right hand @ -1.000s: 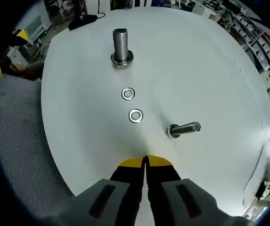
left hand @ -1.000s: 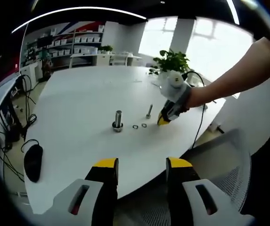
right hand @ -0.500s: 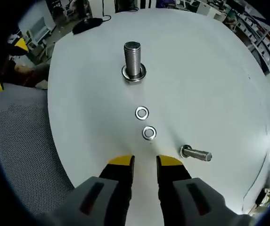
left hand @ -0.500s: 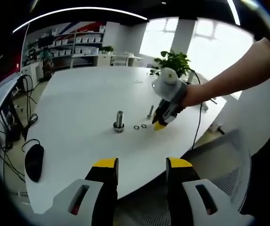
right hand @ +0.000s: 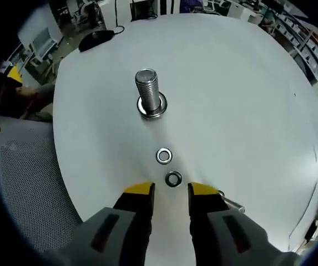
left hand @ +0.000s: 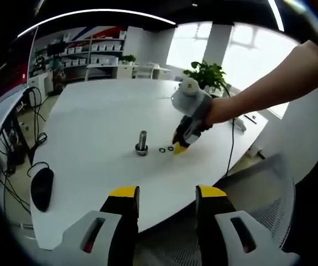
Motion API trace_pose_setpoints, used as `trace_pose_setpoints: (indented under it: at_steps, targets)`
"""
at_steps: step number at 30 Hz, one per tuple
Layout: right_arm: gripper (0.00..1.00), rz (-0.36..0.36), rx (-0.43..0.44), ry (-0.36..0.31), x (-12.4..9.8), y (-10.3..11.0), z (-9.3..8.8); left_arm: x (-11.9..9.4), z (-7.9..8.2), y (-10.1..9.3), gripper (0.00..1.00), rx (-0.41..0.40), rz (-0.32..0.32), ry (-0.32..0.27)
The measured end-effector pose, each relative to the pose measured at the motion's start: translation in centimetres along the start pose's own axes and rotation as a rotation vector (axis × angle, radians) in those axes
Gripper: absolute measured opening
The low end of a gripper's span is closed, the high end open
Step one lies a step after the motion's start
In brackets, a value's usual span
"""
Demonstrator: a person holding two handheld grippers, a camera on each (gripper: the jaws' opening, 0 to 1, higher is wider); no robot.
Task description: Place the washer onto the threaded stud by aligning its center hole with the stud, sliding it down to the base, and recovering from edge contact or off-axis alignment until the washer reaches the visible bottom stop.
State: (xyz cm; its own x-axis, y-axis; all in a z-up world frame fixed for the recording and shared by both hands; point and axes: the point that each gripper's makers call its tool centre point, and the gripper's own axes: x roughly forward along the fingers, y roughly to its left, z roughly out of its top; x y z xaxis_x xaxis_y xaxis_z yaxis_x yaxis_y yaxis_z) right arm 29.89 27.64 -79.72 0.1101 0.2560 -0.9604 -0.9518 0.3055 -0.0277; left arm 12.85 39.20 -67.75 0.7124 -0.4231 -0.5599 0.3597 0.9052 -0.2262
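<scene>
A threaded stud (right hand: 148,93) stands upright on a wide ringed base in the middle of the white table (right hand: 242,100). Two small washers lie flat in a row in front of it, the farther washer (right hand: 163,155) and the nearer washer (right hand: 173,179). My right gripper (right hand: 171,191) is open, low over the table, with the nearer washer just ahead of the gap between its yellow tips. In the left gripper view a hand holds that right gripper (left hand: 179,148) beside the washers (left hand: 166,149) and the stud (left hand: 142,143). My left gripper (left hand: 167,192) hangs open and holds nothing, back at the table's near edge.
A smaller bolt (right hand: 233,206) lies on its side, half hidden behind my right finger. A black mouse (left hand: 41,188) rests at the table's left edge. A grey mesh chair (left hand: 261,188) stands close to the near edge, and a potted plant (left hand: 206,72) at the far side.
My right gripper went from shut to open and moved forward over the table, from short of the lying bolt up to the nearer washer. The left gripper stayed put.
</scene>
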Motion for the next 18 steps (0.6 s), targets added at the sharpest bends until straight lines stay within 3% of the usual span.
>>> trace_pose_setpoints:
  at_steps: [5, 12, 18]
  targets:
    - [0.26, -0.001, -0.014, 0.013, 0.25, 0.01, -0.14, -0.12, -0.06, 0.04, 0.39, -0.005, 0.002, -0.001]
    - [0.24, 0.017, -0.004, -0.022, 0.42, -0.06, 0.23, -0.24, -0.24, 0.35, 0.39, -0.007, 0.007, 0.002]
    - [0.21, 0.034, -0.051, 0.043, 0.56, -0.27, 0.22, -0.25, -0.37, 0.63, 0.39, -0.012, 0.010, 0.005]
